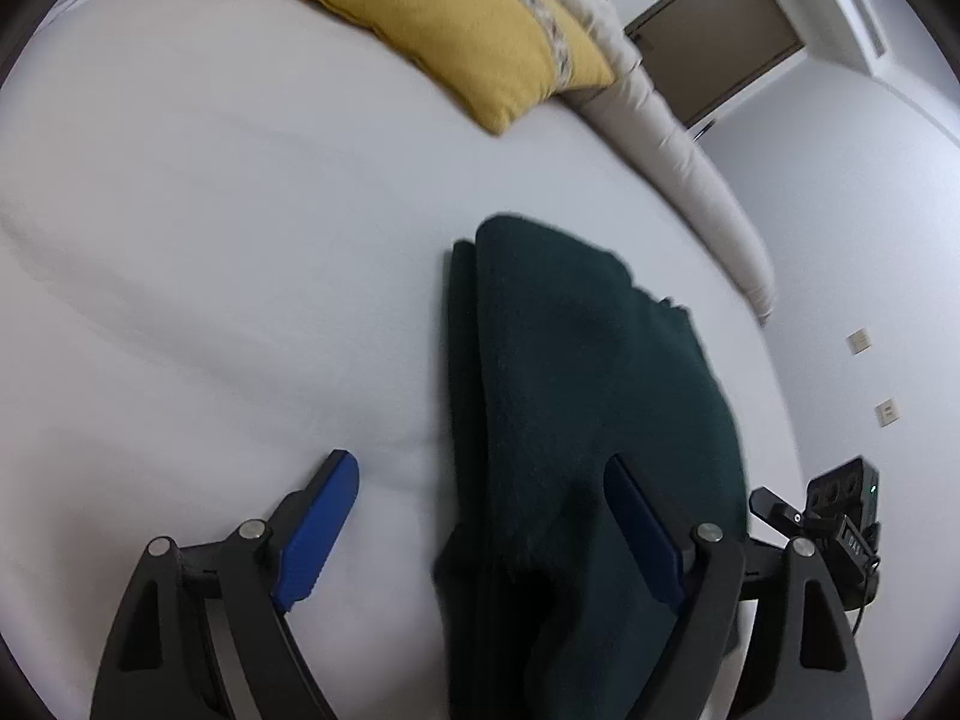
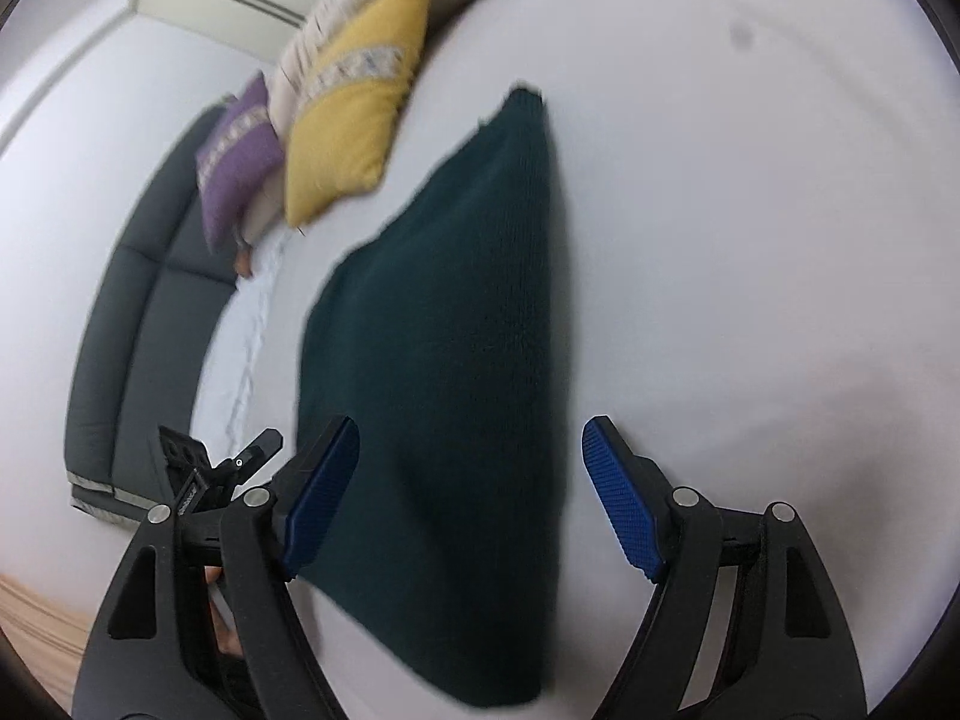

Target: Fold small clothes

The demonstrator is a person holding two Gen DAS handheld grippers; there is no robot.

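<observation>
A dark green knitted garment [image 1: 600, 372] lies folded in a long strip on the white bed [image 1: 210, 240]. My left gripper [image 1: 480, 459] is open over its near end: the right blue pad [image 1: 645, 531] rests above the knit, the left pad [image 1: 318, 531] is over bare sheet. From the right wrist view the same garment [image 2: 456, 330] stretches away from me, and my right gripper [image 2: 471, 423] stands open astride its near part, neither pad pressing on it. Part of the other gripper shows at the picture's edge in each view [image 1: 840, 510] [image 2: 204, 468].
A yellow cushion [image 1: 456, 24] lies at the head of the bed, with a purple cushion [image 2: 237, 168] beside it and a cream blanket [image 1: 678, 162] along the edge. A dark grey upholstered bench [image 2: 138, 324] stands off the bed's side. Wooden floor [image 2: 30, 618] shows below.
</observation>
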